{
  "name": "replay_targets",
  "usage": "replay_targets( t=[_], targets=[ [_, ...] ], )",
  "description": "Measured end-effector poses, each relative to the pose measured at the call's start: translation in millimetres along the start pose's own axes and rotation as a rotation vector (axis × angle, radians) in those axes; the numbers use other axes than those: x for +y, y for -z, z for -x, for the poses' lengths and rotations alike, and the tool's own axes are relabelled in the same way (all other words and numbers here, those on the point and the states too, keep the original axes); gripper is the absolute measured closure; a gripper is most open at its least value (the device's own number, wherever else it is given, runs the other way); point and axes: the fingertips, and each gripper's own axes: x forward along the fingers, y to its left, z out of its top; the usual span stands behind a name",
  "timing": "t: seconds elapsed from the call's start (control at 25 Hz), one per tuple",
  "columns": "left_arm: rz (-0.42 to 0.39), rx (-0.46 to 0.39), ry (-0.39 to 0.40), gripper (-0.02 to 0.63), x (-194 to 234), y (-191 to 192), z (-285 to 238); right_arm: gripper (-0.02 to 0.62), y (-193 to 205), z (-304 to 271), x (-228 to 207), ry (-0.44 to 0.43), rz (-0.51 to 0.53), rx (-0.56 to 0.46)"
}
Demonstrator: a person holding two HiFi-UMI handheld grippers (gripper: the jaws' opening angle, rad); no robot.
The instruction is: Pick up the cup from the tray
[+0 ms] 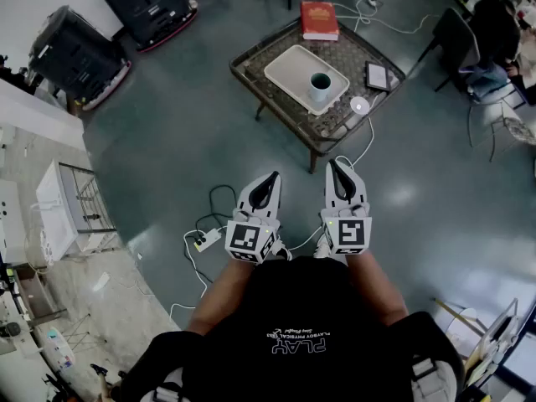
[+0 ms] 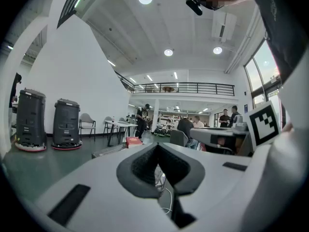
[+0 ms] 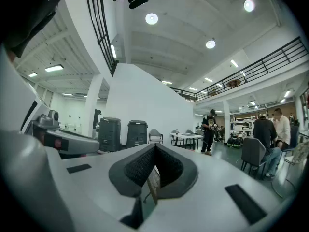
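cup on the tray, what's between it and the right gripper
In the head view, only the table's near rim and a bare strip of tray separate the right gripper from the cup; a white cable hangs just right.

Your right gripper (image 3: 155, 147) fills the lower half of the view. Its jaws are pressed together with nothing between them, and the dark ribbed pads (image 3: 138, 166) meet in a point just below centre. At nine o'clock the body of your left gripper (image 3: 60, 140) juts in. Between it and the jaw tips, two black machines (image 3: 123, 134) stand side by side against the white wall, with a grey chair (image 3: 155, 135) just beside them. At three o'clock a standing person in dark clothes (image 3: 208, 132) is next to a white table (image 3: 186, 137). Further right sit more people and a grey chair back (image 3: 253, 153). A balcony railing (image 3: 270, 62) runs at two o'clock, and round ceiling lights (image 3: 151, 18) glow at twelve.
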Motion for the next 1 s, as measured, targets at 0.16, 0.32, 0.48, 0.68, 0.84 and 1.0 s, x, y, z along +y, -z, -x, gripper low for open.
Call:
replay_targets(
  t=[0.16, 0.32, 0.48, 0.68, 0.84, 1.0],
  targets=[
    [-0.009, -0.008, -0.008, 0.607, -16.0, -2.9, -0.9, 0.586, 6.2, 11.9, -11.0, -0.011, -0.005, 0.023],
    [-0.011, -0.016, -0.015, 0.607, -28.4, -5.2, -4.9, 0.586, 2.9, 19.2, -22.4, -0.013, 0.002, 0.004],
    [-0.011, -0.018, -0.015, 0.607, -33.4, -5.0, -5.1, 0.586, 4.0, 23.8, -23.0, -0.02, -0.003, -0.004],
    [-0.008, -0.015, -0.019, 0.607, -32.3, -2.9, -5.6, 0.586, 5.5, 24.4, -18.4, -0.035, -0.007, -0.012],
    [-0.008, -0.018, -0.022, 0.607, -33.8, -3.0, -7.6, 0.586, 3.6, 26.1, -15.6, -0.063, -0.01, -0.03],
    [-0.012, -0.017, -0.021, 0.607, -31.3, -3.0, -7.5, 0.586, 8.7, 24.5, -11.7, -0.071, 0.005, -0.023]
  ],
)
